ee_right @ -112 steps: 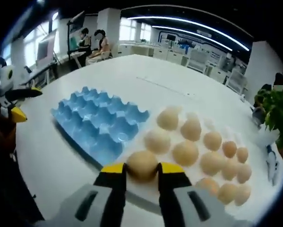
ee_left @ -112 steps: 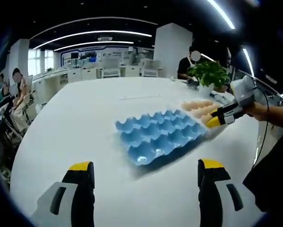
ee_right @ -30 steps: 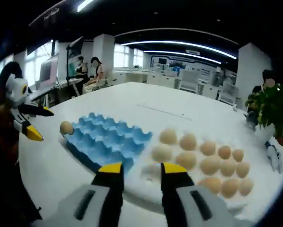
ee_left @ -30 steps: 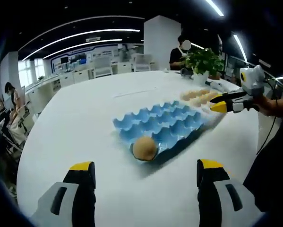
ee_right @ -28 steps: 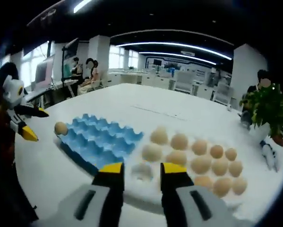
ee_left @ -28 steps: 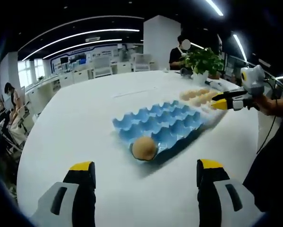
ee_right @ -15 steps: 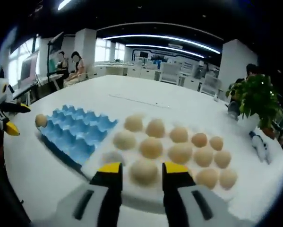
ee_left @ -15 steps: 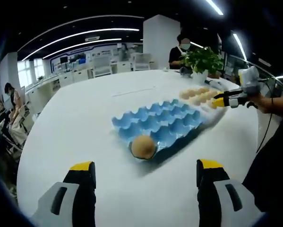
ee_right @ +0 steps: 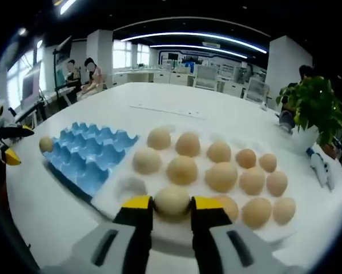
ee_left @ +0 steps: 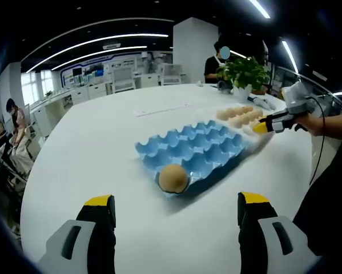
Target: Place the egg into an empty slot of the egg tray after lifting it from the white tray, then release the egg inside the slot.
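Your right gripper [ee_right: 171,204] looks clamped on an egg [ee_right: 171,200] in the white tray [ee_right: 120,193]. Lift next, then carry left to the egg tray [ee_right: 85,157]. Your left gripper [ee_left: 176,206] hangs apart, idle.

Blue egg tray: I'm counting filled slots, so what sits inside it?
One egg sits in a corner slot of the blue egg tray. The other visible slots look empty; slot floors behind the ridges are hidden.
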A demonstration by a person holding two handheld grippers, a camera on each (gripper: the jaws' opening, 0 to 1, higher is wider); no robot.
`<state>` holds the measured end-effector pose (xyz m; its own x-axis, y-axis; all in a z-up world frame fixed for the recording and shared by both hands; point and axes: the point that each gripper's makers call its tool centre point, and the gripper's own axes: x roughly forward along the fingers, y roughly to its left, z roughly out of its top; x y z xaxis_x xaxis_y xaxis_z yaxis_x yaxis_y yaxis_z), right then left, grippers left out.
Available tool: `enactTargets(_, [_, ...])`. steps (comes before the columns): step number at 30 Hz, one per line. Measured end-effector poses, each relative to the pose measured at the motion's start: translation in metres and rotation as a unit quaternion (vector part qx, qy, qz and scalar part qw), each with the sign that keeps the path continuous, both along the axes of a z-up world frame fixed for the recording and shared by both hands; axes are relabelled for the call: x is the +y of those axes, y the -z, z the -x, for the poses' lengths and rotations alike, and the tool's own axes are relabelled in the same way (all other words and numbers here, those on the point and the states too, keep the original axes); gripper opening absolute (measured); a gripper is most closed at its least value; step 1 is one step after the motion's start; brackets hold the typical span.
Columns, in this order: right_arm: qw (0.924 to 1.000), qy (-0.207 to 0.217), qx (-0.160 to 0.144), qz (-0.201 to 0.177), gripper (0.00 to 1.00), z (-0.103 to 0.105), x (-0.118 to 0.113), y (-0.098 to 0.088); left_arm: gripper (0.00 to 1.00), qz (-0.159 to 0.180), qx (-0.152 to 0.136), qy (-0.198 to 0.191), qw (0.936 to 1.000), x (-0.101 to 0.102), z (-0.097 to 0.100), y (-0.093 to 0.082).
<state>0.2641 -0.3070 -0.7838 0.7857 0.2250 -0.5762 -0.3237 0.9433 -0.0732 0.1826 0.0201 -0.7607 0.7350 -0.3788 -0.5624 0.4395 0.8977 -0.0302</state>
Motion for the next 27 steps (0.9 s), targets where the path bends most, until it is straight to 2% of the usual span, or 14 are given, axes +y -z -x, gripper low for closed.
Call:
enactTargets(3, [1.0000, 0.001, 0.001, -0.001, 0.25, 0.000, 0.000, 0.000, 0.88, 0.000, -0.002, 0.002, 1.0000, -0.001, -0.001, -0.001])
enactTargets(5, [0.9996, 0.018, 0.006, -0.021, 0.25, 0.001, -0.001, -0.001, 0.88, 0.001, -0.002, 0.003, 1.0000, -0.001, -0.001, -0.002])
enactTargets(8, [0.9982, 0.030, -0.009, -0.050, 0.25, 0.001, -0.002, -0.008, 0.88, 0.000, -0.004, 0.005, 1.0000, -0.002, -0.001, -0.002])
enactTargets(16, [0.9975, 0.025, -0.019, -0.063, 0.25, 0.005, 0.002, -0.024, 0.87, 0.000, 0.000, 0.008, 1.0000, -0.003, -0.001, 0.001])
enactTargets(21, [0.9968, 0.006, -0.024, -0.076, 0.25, 0.006, 0.021, -0.035, 0.87, 0.002, -0.001, 0.009, 1.0000, -0.004, -0.002, 0.002])
enactTargets(27, [0.9939, -0.044, -0.029, -0.097, 0.25, 0.009, 0.066, -0.046, 0.87, 0.000, 0.000, 0.015, 0.9999, -0.007, -0.002, 0.003])
